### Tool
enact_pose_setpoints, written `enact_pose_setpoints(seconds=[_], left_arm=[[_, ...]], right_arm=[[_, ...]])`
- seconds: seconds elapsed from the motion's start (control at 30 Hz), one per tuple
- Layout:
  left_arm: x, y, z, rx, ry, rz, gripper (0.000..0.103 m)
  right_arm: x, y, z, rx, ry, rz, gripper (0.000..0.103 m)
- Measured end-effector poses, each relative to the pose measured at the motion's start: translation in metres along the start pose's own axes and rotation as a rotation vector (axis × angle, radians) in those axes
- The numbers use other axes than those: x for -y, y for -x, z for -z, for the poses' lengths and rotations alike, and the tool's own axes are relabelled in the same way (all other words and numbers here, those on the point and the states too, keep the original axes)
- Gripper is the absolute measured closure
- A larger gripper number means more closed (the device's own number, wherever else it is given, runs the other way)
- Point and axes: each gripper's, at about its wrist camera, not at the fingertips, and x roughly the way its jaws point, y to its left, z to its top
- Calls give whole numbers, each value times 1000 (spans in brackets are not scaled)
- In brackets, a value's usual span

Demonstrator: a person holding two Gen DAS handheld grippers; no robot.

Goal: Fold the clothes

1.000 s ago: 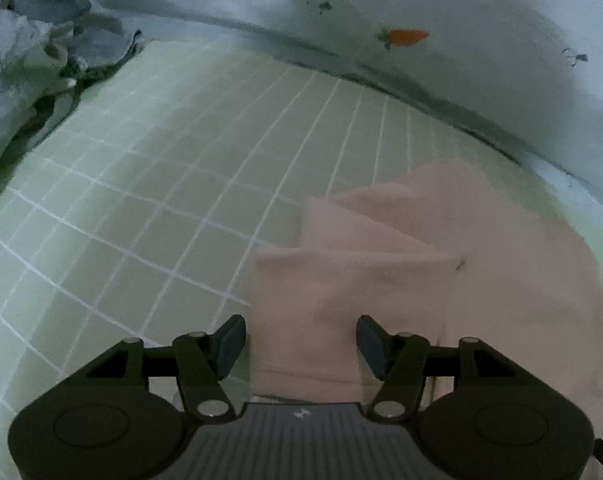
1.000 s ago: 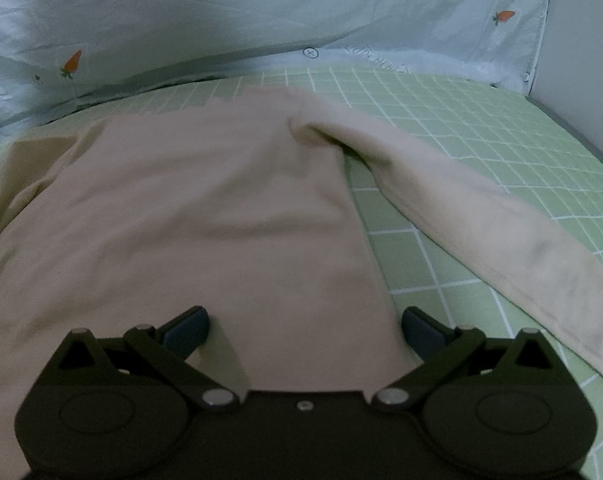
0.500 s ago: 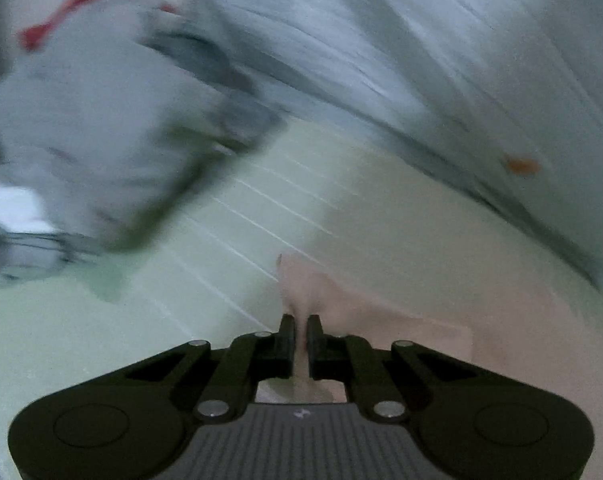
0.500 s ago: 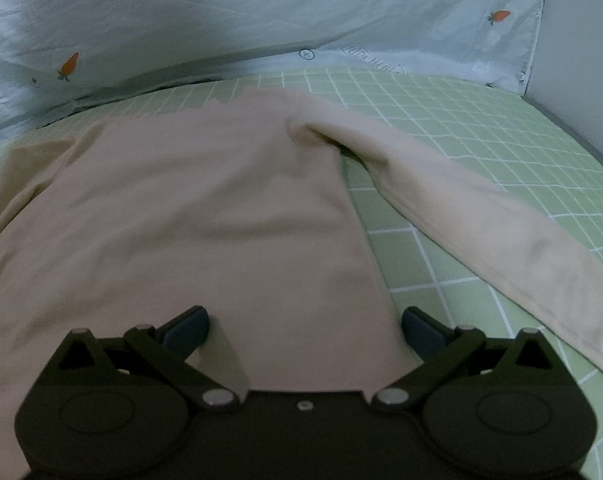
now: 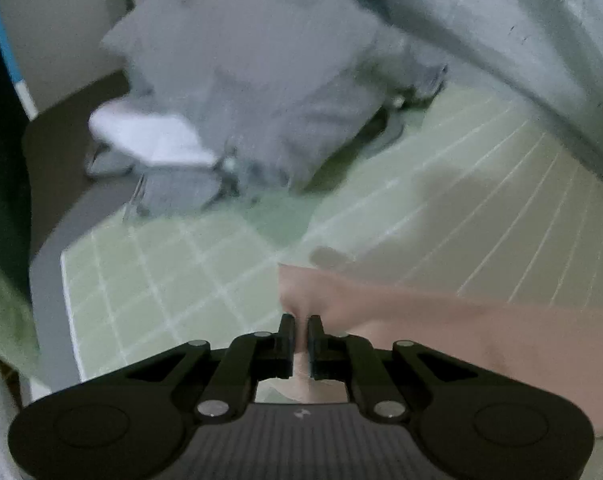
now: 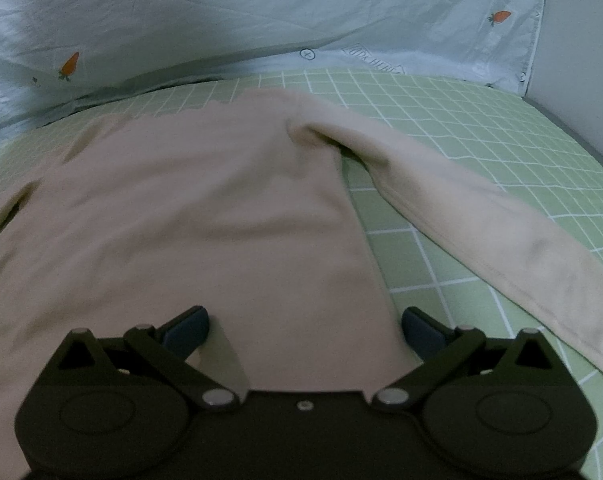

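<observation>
A beige long-sleeved top (image 6: pixel 205 220) lies flat on the green checked bed sheet (image 6: pixel 481 128), its right sleeve (image 6: pixel 481 232) stretched out to the right. My right gripper (image 6: pixel 303 326) is open and empty, low over the top's lower edge. My left gripper (image 5: pixel 299 338) is shut on the end of the top's left sleeve (image 5: pixel 421 320) and holds it stretched out over the sheet (image 5: pixel 161 272), near the bed's left edge. The left wrist view is blurred.
A pale blue quilt with carrot prints (image 6: pixel 261 20) lies bunched along the far side of the bed. A grey heap of bedding (image 5: pixel 253 88) sits at the bed's far left corner. The bed's left edge (image 5: pixel 47 280) drops to a dark floor.
My left gripper has shut on the left sleeve and swung it out leftward toward the bed's edge. My right gripper has stayed open and nearly still.
</observation>
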Motion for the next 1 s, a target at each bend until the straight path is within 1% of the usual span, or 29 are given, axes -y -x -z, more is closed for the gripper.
enact_pose_setpoints(seconds=[0.07, 0.13, 0.17, 0.2, 0.23, 0.3, 0.37, 0.43, 0.53, 0.57, 0.67, 0.73, 0.8, 0.87, 0.93, 0.97, 1.0], left_arm=[[-2, -4, 7, -25, -3, -45, 88], [-7, -3, 12, -18, -5, -112, 87], [-8, 0, 13, -29, 6, -148, 82], [-10, 5, 12, -27, 17, -146, 79], [-11, 10, 11, -12, 25, -120, 75], [-5, 21, 9, 20, 10, -31, 66], [8, 32, 7, 50, -25, 72, 51], [33, 41, 5, 66, -92, 192, 48], [83, 49, 2, 70, -214, 372, 46], [103, 51, 1, 76, -255, 423, 43], [163, 54, -1, 102, -362, 556, 39], [204, 52, -2, 115, -412, 623, 38], [245, 47, -2, 116, -460, 692, 38], [282, 40, -1, 110, -512, 733, 38], [315, 31, -1, 99, -555, 765, 38], [327, 26, -1, 84, -563, 776, 38], [338, 21, 1, 64, -570, 775, 40]], right_arm=[[0, 0, 0, -3, 1, -2, 0], [0, 0, -1, -6, 4, -7, 0], [0, 0, -1, -9, 6, -10, 0], [0, -1, -3, -15, 9, -13, 0], [1, -1, -4, -25, 14, -19, 0], [3, -5, -12, -47, 23, -31, 0], [4, -17, -30, -32, 25, -43, 0], [5, -28, -49, -17, 27, -56, 0], [7, -45, -76, 5, 29, -74, 0], [8, -51, -85, 12, 30, -81, 0], [10, -68, -113, 35, 33, -99, 0], [11, -81, -132, 50, 39, -111, 0], [14, -108, -156, 65, 76, -123, 0], [15, -140, -181, 51, 131, -144, 0], [17, -165, -202, 39, 158, -152, 0], [19, -176, -211, 28, 161, -160, 5], [21, -186, -219, 12, 164, -176, 18]])
